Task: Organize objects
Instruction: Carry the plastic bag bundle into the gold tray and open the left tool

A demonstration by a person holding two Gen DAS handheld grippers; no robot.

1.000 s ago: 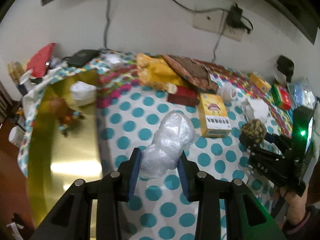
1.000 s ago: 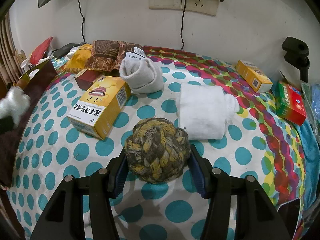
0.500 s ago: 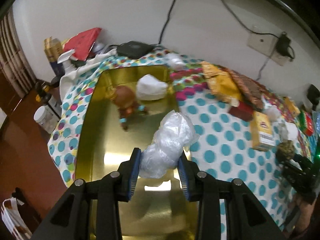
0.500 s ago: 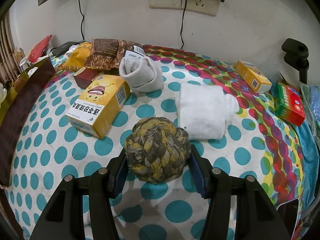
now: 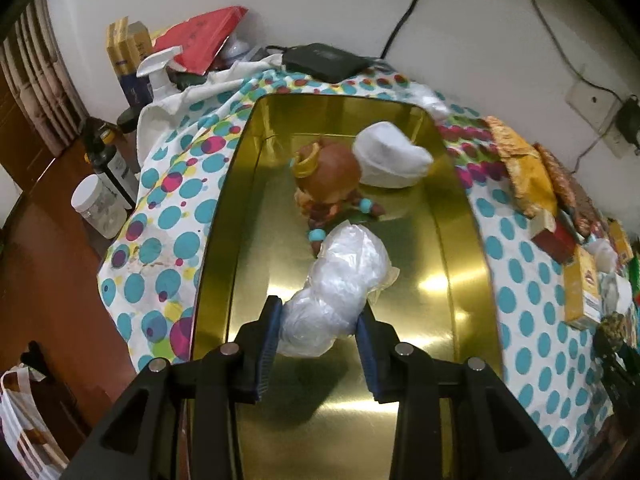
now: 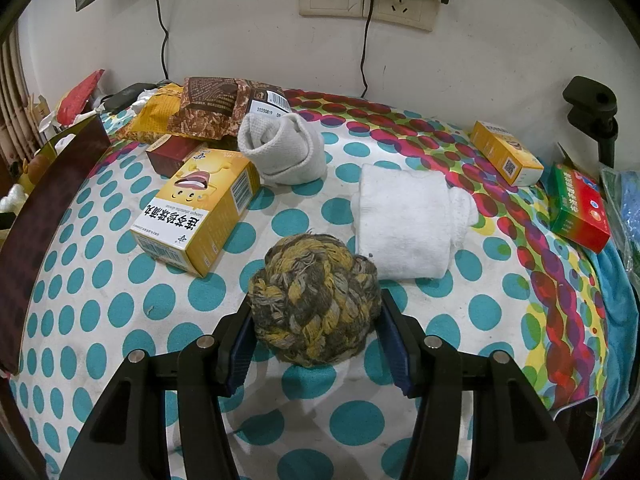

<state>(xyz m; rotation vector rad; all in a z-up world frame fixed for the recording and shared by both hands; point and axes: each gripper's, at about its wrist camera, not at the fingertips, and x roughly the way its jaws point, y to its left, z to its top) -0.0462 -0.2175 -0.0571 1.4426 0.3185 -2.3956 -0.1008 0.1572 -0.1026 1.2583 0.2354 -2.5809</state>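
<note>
My left gripper (image 5: pixel 318 346) is shut on a crumpled clear plastic bag (image 5: pixel 340 284) and holds it over the gold tin tray (image 5: pixel 452 340). In the tray lie a brown doll figure (image 5: pixel 328 180) and a white rolled sock (image 5: pixel 390 156). My right gripper (image 6: pixel 316 344) is shut on a yellow and grey rope ball (image 6: pixel 314 300) just above the dotted tablecloth (image 6: pixel 100 320). The tray's dark side (image 6: pixel 48 216) shows at the left of the right wrist view.
On the cloth lie a yellow box (image 6: pixel 200 212), a grey rolled sock (image 6: pixel 282 148), a white folded towel (image 6: pixel 404 220), snack packets (image 6: pixel 216 106), a small orange box (image 6: pixel 504 152) and a green-red box (image 6: pixel 580 208). Bottles (image 5: pixel 108 168) stand left of the table.
My left gripper has carried the plastic bag leftward from over the cloth to over the gold tray. The right gripper with the rope ball has stayed nearly still.
</note>
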